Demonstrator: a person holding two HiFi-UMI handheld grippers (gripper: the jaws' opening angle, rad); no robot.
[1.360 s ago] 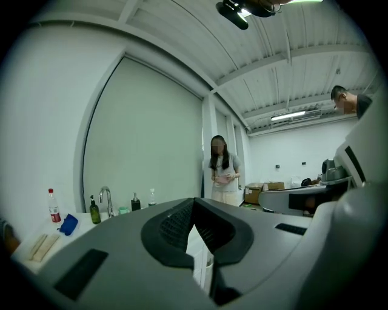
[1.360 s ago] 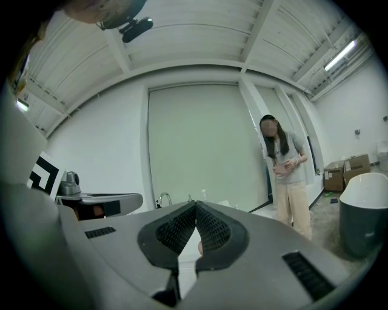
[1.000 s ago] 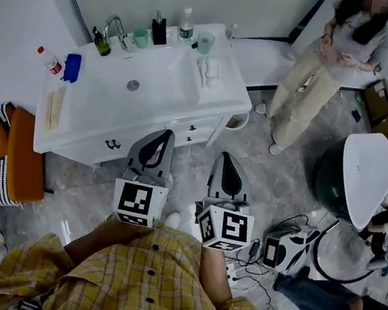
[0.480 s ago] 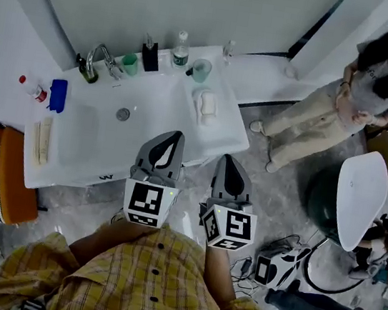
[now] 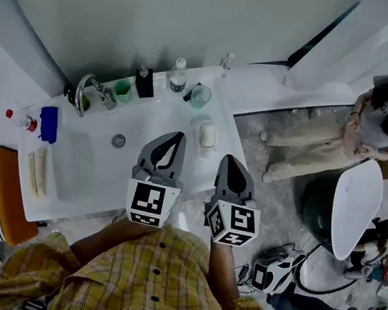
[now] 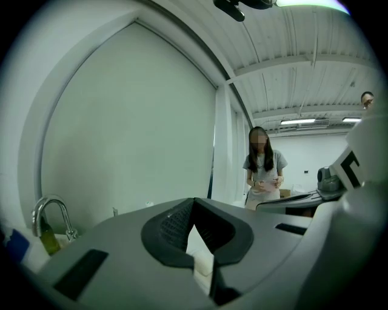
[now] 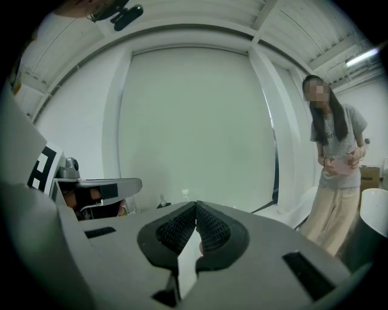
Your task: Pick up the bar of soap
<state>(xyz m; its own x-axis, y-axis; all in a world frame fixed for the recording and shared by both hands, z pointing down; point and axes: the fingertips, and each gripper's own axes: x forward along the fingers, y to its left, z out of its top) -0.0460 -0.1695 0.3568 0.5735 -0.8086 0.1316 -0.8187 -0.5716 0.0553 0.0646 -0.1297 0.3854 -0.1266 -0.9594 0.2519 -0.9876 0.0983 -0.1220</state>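
Observation:
The pale bar of soap [image 5: 207, 134] lies on a white dish at the right side of the white sink counter [image 5: 88, 185], seen in the head view. My left gripper [image 5: 177, 136] is shut over the counter, just left of and nearer than the soap, with nothing in it. My right gripper [image 5: 227, 158] is shut and empty too, at the counter's front right corner, a little short of the soap. Each gripper view looks along its shut jaws, left gripper [image 6: 194, 200] and right gripper [image 7: 196, 204], toward the wall.
Along the counter's back stand a faucet [image 5: 88, 89], a green cup [image 5: 122, 89], a black dispenser [image 5: 145, 83], a water bottle [image 5: 178, 77] and a clear cup [image 5: 200, 96]. A blue object [image 5: 48, 124] lies at the left. A person [image 5: 370, 134] stands to the right.
The head view has moved toward the sink. Both grippers, earlier over the floor in front of the cabinet, now reach over the counter's front part, closer to the soap.

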